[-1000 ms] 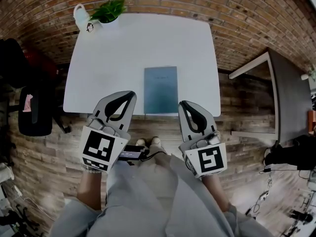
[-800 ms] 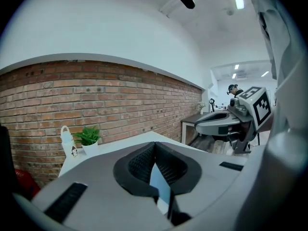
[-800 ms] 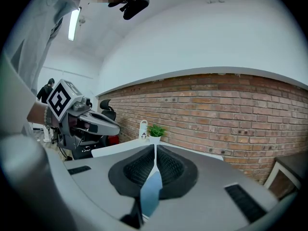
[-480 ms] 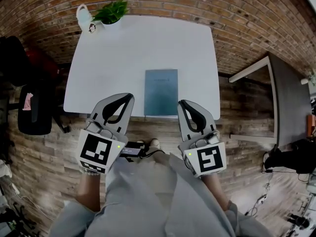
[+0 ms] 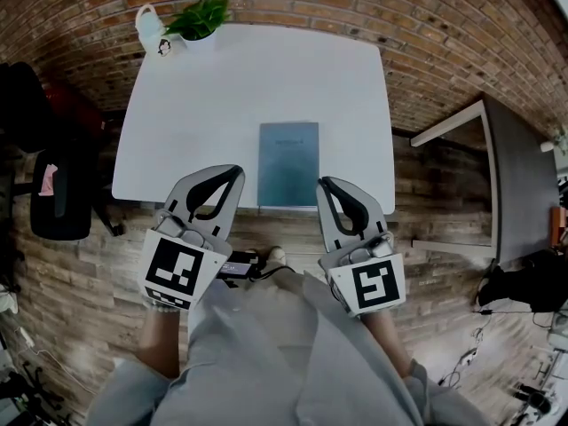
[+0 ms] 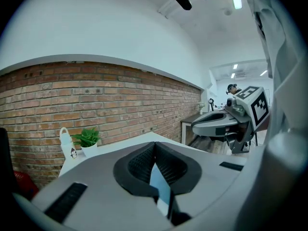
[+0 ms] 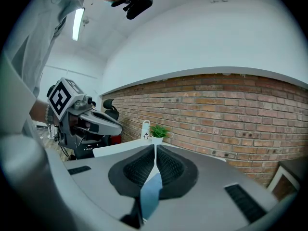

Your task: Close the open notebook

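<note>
On the table (image 5: 222, 87), near its front edge and a little right of centre, lies the notebook (image 5: 288, 164). It is closed and flat, blue cover up, with its long sides running away from the person. Its near short edge sits at or just inside the table's front edge. Print on the cover is too small to read.

Left gripper (image 5: 236, 169): jaws closed, tips meeting, nothing between them. It is held over the front edge of the table, just left of the notebook and apart from it. It points forward and slightly down.

Right gripper (image 5: 324, 183): jaws likewise closed tip to tip, with nothing gripped. It is held just right of the notebook's near right corner. No contact with the notebook is visible from the head view. Through the slot behind the closed tips, its own view shows only a strip of blue and white from the notebook and table beyond.

The notebook lies between the two grippers, touched by neither.

Far left corner of the table: a potted plant (image 5: 197, 20) with a white bag (image 5: 148, 27) just beside it, both well apart from the notebook. The rest of the tabletop is bare white.

Surroundings: a black chair (image 5: 62, 193) stands left of the table, a second table (image 5: 524, 185) to the right, and a brick wall (image 7: 231, 109) behind.
</note>
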`<state>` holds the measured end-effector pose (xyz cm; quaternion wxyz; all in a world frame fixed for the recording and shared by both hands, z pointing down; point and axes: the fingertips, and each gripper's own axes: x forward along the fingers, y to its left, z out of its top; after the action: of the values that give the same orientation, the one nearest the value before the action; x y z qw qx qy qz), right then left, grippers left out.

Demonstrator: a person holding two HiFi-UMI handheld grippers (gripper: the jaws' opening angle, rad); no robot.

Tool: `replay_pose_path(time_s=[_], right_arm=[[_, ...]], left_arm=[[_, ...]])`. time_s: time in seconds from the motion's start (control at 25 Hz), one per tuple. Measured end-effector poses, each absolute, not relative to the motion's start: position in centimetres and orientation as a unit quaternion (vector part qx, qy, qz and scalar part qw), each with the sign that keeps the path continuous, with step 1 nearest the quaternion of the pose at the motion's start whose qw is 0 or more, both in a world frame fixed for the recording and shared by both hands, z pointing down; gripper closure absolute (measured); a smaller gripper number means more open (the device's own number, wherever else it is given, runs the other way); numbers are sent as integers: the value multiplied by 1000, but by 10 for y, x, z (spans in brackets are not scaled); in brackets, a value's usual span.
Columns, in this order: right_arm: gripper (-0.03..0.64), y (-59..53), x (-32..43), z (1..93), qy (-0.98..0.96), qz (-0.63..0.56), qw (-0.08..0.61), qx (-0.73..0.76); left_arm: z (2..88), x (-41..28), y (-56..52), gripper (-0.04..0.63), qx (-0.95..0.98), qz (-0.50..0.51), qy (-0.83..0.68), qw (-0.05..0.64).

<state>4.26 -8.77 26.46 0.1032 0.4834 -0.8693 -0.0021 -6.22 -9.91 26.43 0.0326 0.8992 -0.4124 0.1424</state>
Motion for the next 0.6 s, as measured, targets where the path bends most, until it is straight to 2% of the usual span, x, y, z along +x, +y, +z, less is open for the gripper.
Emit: replay_pose_path(time_s=[0.6], right_arm=[[572, -84, 39, 267, -871, -10, 112, 479]], left_arm=[[265, -61, -95, 577, 901, 141, -410, 33]])
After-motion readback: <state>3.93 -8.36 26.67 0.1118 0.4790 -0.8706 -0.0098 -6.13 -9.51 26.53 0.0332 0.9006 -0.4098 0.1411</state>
